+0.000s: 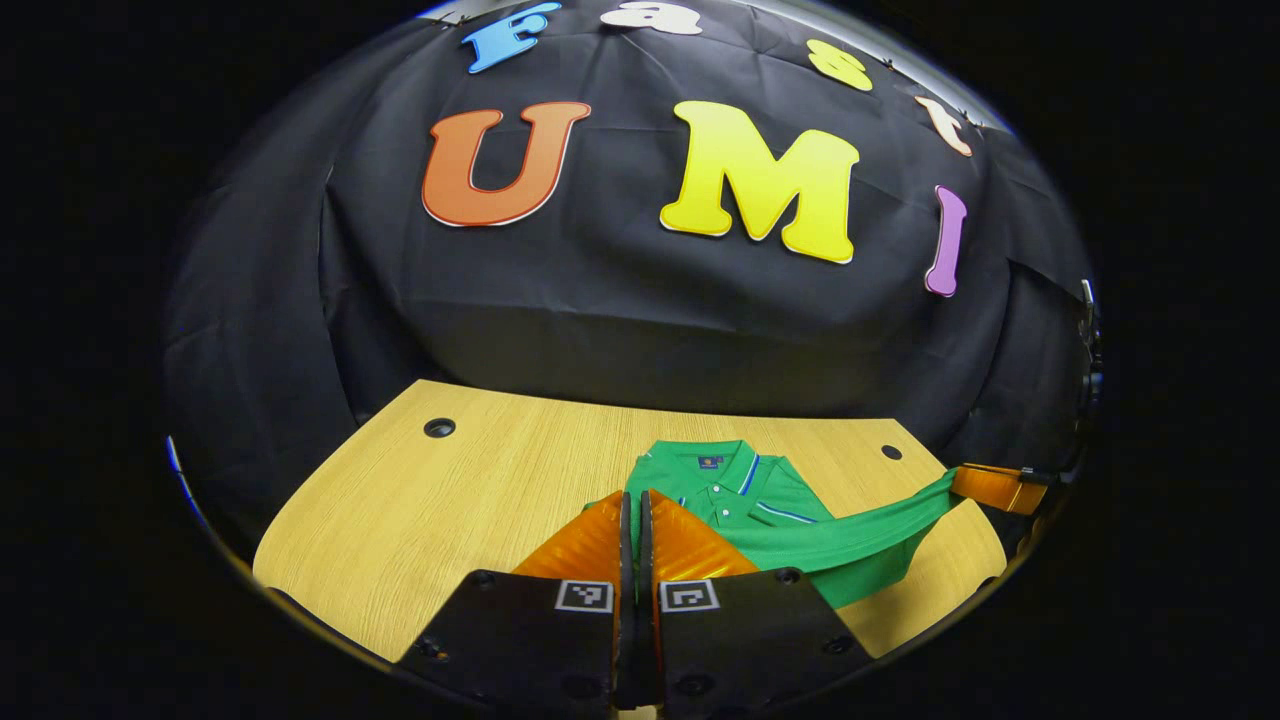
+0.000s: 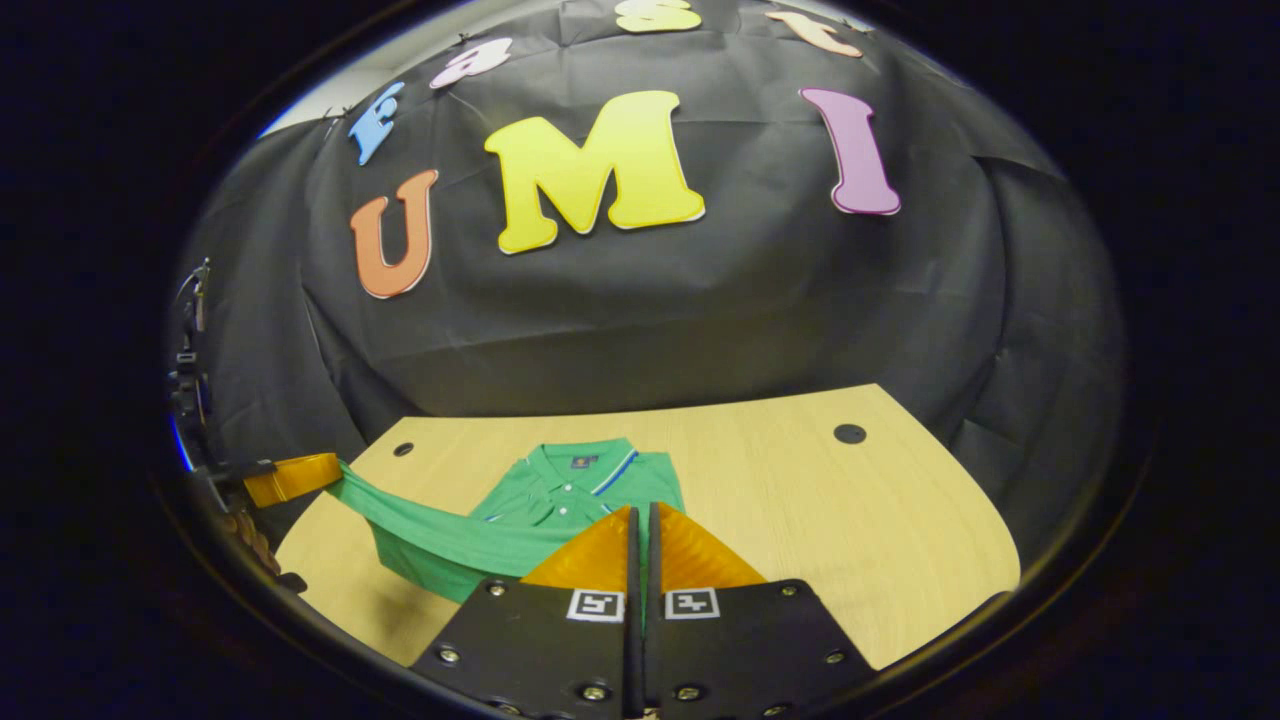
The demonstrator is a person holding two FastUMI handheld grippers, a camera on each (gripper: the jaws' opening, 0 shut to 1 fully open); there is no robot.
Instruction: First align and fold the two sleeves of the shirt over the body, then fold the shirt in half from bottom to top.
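Green shirt (image 1: 760,500) lies on the table (image 1: 440,520), its hem lifted; both grippers (image 1: 636,520) (image 2: 640,535) pinch it with jaws closed. Bottom-to-top fold underway; next, carry hem to collar

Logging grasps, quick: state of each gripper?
Left gripper: closed on the green polo shirt's bottom edge.
Right gripper: closed on the same edge.

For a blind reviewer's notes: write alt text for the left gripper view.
The left gripper, fingers closed together, is raised over a green polo shirt on a wooden table. At the right edge, the right gripper holds a stretch of the shirt's fabric pulled up and out, off the table.
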